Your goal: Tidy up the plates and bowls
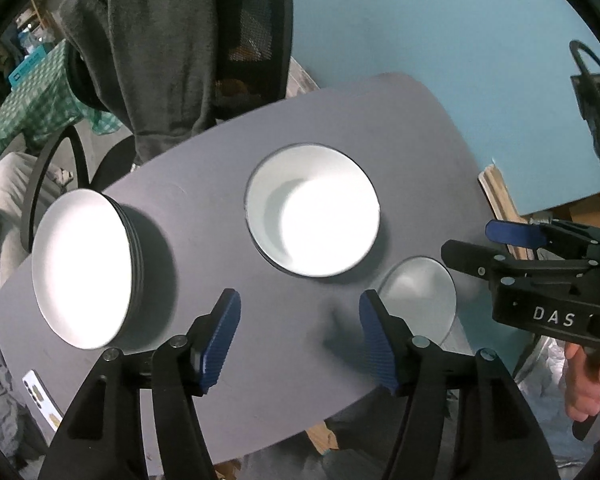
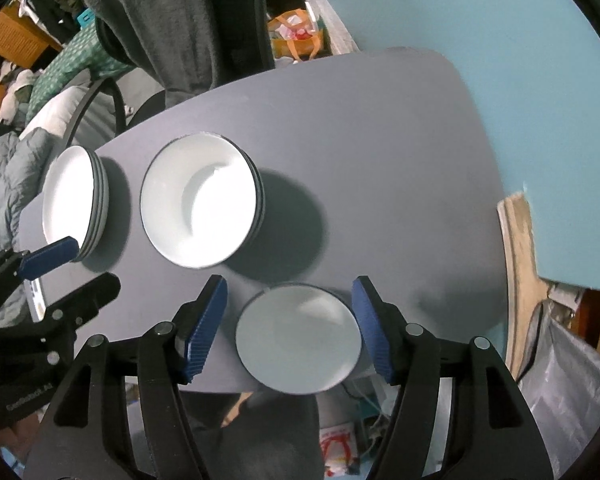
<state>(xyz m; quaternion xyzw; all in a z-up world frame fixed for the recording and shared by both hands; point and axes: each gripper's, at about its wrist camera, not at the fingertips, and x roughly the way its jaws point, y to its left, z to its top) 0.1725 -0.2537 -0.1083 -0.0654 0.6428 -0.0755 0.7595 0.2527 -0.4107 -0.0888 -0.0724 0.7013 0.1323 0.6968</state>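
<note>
On the grey table (image 1: 204, 184) three sets of white dishes stand in a row. A stack of white plates (image 1: 84, 268) (image 2: 74, 200) is at the left, and a stack of deeper bowls (image 1: 312, 210) (image 2: 200, 200) is in the middle. A single small bowl (image 1: 418, 296) (image 2: 298, 338) sits at the table's near edge. My left gripper (image 1: 299, 300) (image 2: 80, 270) hangs open over bare table between the plates and the small bowl, nothing between its fingers. My right gripper (image 2: 289, 284) (image 1: 476, 240) is open above the small bowl, its blue pads (image 2: 206, 320) apart from the rim.
A chair draped with a grey hooded garment (image 1: 160, 60) stands behind the table. A phone (image 1: 40, 396) lies at the table's left corner. A blue wall, a wooden board (image 2: 520, 280) and a plastic bag (image 2: 572, 380) are at the right. A hand (image 1: 588, 380) holds the right gripper.
</note>
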